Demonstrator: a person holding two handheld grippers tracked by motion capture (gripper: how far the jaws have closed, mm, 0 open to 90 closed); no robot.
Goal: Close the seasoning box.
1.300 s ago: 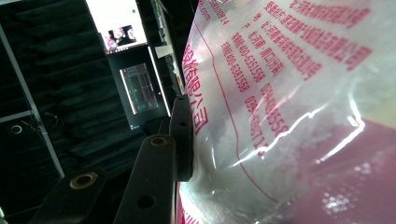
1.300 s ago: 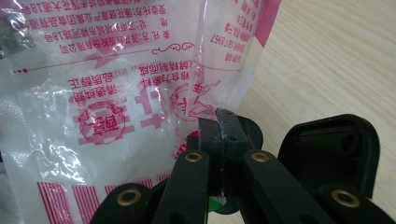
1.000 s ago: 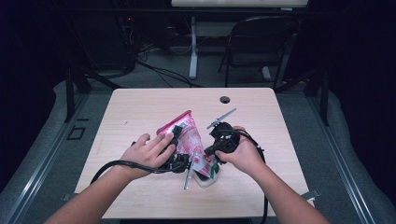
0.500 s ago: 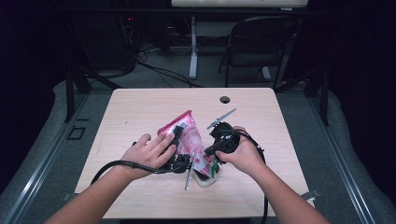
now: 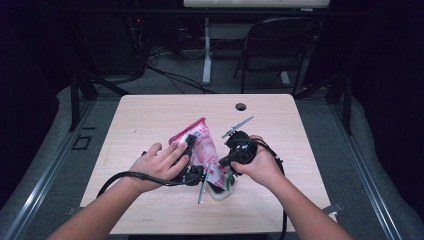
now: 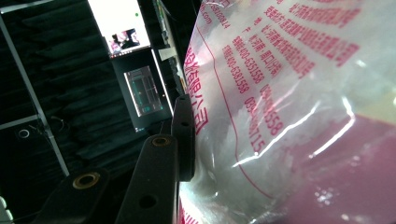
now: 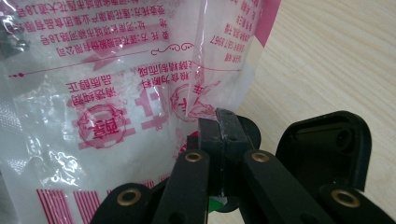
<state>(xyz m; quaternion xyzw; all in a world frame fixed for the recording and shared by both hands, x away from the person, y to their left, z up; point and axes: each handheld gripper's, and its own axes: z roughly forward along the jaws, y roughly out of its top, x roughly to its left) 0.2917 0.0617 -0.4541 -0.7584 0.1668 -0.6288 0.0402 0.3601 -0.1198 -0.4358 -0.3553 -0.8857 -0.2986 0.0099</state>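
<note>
We see the right gripper (image 7: 218,135) with its two black jaws pressed together on a lower edge of the clear plastic bag (image 7: 116,84), the film pinched flat between the pads. From that pinch the bag spreads up and to the left, printed with red characters and a round red seal, and the pale wooden table (image 7: 327,56) lies beyond it to the right.

In the left gripper view, the left gripper (image 6: 184,140) shows one black jaw lying against the bag (image 6: 289,107); the other jaw is hidden behind the film, so we cannot tell whether it is clamped or loose. A lit screen (image 6: 122,25) stands far off behind it.

From above, the left gripper (image 5: 192,174) and right gripper (image 5: 235,155) sit at either side of the bag (image 5: 200,145), which stands between them on the table (image 5: 150,115). Just below the bag rests a clear object (image 5: 220,190) we cannot identify.
</note>
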